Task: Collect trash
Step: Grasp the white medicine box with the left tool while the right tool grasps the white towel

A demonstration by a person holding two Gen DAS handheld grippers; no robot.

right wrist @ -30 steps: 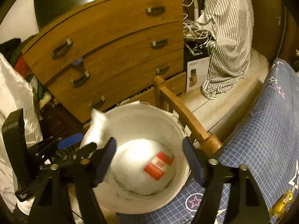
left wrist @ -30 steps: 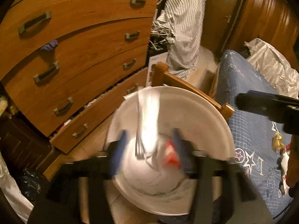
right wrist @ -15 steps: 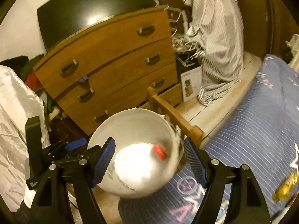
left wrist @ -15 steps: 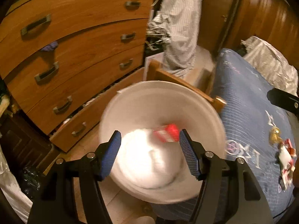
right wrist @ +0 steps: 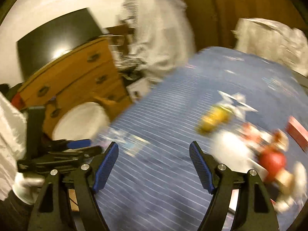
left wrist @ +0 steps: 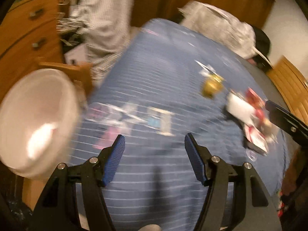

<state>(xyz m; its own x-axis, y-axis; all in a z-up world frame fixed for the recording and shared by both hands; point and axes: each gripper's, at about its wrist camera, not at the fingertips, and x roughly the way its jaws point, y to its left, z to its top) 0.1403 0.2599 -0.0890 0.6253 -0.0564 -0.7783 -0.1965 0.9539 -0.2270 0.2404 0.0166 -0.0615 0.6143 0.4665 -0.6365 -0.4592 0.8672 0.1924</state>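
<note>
Both views are motion-blurred. My left gripper [left wrist: 154,144] is open and empty over the blue bedspread [left wrist: 163,73]. The white bin [left wrist: 36,115] sits at the left, trash inside it. On the bed to the right lie a yellow wrapper [left wrist: 211,85] and a red-and-white pile of wrappers [left wrist: 250,115]. My right gripper [right wrist: 154,154] is also open and empty above the bedspread [right wrist: 163,182]. The yellow wrapper [right wrist: 215,119] and red-and-white trash [right wrist: 265,154] lie to its right; the bin [right wrist: 80,121] is behind at the left. The left gripper [right wrist: 57,154] shows at the left edge.
A wooden chest of drawers [right wrist: 73,79] stands behind the bin. Striped cloth [left wrist: 102,13] hangs beside it, above a white box [left wrist: 77,55]. A crumpled silver sheet [left wrist: 217,25] lies at the bed's far end. A gloved hand [right wrist: 25,186] holds the left gripper.
Both grippers have swung right, away from the bin and over the bed. The bin has slid to the left of each view and the trash on the bed has come closer.
</note>
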